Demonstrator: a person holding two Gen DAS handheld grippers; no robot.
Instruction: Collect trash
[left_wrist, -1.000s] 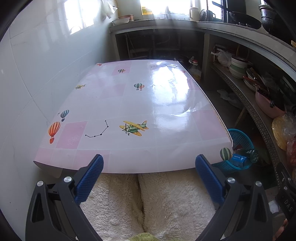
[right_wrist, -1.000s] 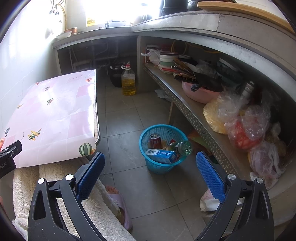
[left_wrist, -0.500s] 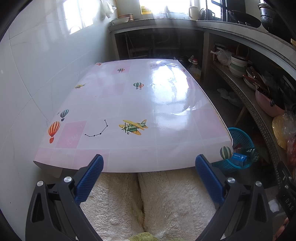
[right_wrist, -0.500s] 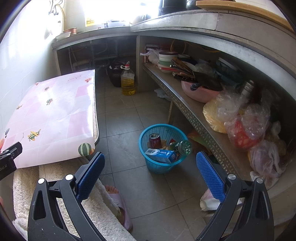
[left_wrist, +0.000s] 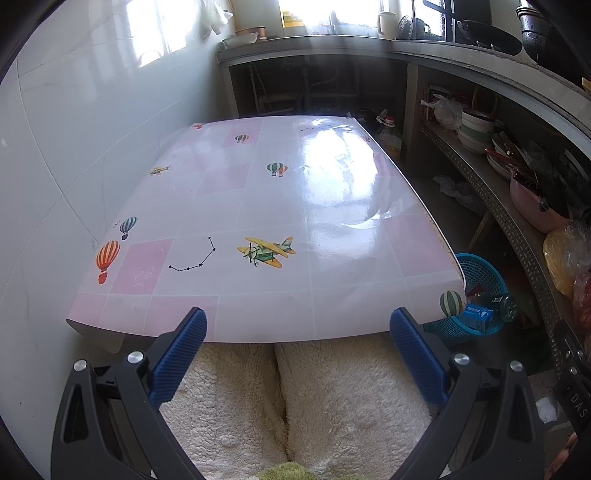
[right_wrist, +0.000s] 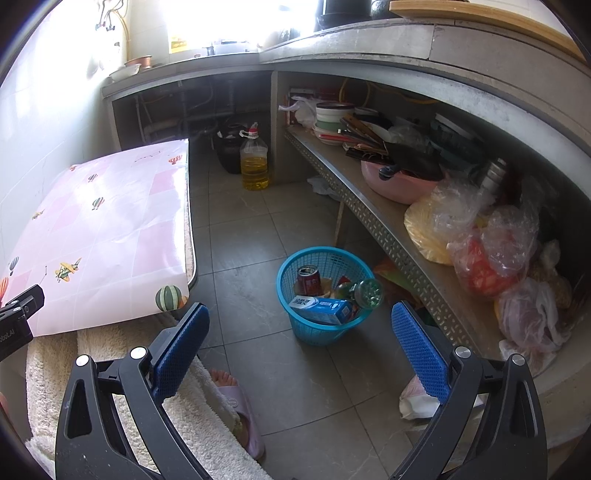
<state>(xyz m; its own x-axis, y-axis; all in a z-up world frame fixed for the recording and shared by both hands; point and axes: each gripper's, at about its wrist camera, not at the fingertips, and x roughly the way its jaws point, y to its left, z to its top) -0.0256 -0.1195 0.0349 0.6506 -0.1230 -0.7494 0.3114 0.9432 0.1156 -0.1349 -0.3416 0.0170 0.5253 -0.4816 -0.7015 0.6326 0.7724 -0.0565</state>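
Observation:
A blue plastic basket (right_wrist: 325, 325) stands on the tiled floor beside the table; it holds a red can (right_wrist: 308, 280), a blue-and-white carton (right_wrist: 321, 308) and a clear bottle (right_wrist: 364, 291). The same basket (left_wrist: 480, 273) peeks out past the table's right corner in the left wrist view. My right gripper (right_wrist: 301, 332) hangs open over the floor, just in front of the basket, holding nothing. My left gripper (left_wrist: 295, 338) is open at the near edge of the pink table (left_wrist: 258, 206), also with nothing in it.
The person's fluffy white trouser legs (left_wrist: 288, 402) and a slippered foot (right_wrist: 236, 402) sit below the grippers. A low metal shelf (right_wrist: 388, 229) on the right carries bowls, pans and plastic bags. An oil bottle (right_wrist: 254, 162) stands on the floor farther back. White crumpled paper (right_wrist: 417, 402) lies by the shelf.

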